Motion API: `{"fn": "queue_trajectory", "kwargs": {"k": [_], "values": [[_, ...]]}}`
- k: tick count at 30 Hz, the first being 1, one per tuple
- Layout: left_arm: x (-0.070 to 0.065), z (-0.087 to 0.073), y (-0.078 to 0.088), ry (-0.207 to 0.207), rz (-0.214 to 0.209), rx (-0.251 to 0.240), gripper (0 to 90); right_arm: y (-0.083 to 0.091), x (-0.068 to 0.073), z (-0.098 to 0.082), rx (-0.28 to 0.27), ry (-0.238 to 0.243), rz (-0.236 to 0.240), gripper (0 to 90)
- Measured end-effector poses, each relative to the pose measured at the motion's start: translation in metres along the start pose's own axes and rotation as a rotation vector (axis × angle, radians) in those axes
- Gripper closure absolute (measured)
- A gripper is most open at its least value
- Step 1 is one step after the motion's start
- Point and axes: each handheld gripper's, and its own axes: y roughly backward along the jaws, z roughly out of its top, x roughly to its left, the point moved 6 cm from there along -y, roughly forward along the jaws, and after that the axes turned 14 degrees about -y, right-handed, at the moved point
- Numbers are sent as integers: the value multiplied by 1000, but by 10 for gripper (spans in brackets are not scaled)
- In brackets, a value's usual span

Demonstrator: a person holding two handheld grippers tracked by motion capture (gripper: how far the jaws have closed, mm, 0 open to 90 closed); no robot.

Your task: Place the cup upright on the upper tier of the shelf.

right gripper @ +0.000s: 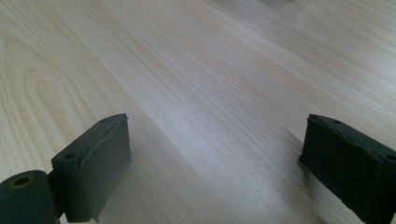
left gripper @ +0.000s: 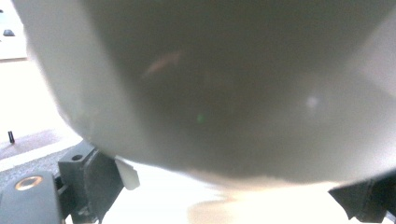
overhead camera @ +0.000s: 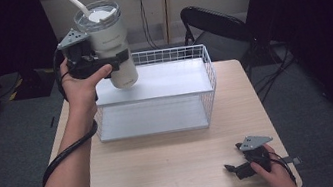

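Left gripper (overhead camera: 110,64) fingers clamped on cup (overhead camera: 108,44), above basket (overhead camera: 204,75). Right gripper (overhead camera: 236,163) fingers apart, near basket, on surface (overhead camera: 166,169).

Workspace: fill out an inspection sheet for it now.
Surface: light wooden table, bare at the front.
Job's things: white tumbler with lid and straw, held tilted above the white wire shelf basket.
Clutter: nothing seen.
Grippers: left hand-held gripper shut on the tumbler; right hand-held gripper open, low over the table near its front right corner.
Cables: black cable along the left forearm; wall cable behind.
Surroundings: black chair, grey carpet.
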Motion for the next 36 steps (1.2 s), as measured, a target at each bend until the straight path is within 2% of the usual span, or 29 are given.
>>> {"fn": "queue_trajectory", "kwargs": {"k": [20,36], "values": [[3,-17,-24,0,23,39,100,0,0,0,1,2,2,76],[3,-33,-35,-5,49,66,100,0,0,0,2,4,3,76]]}}
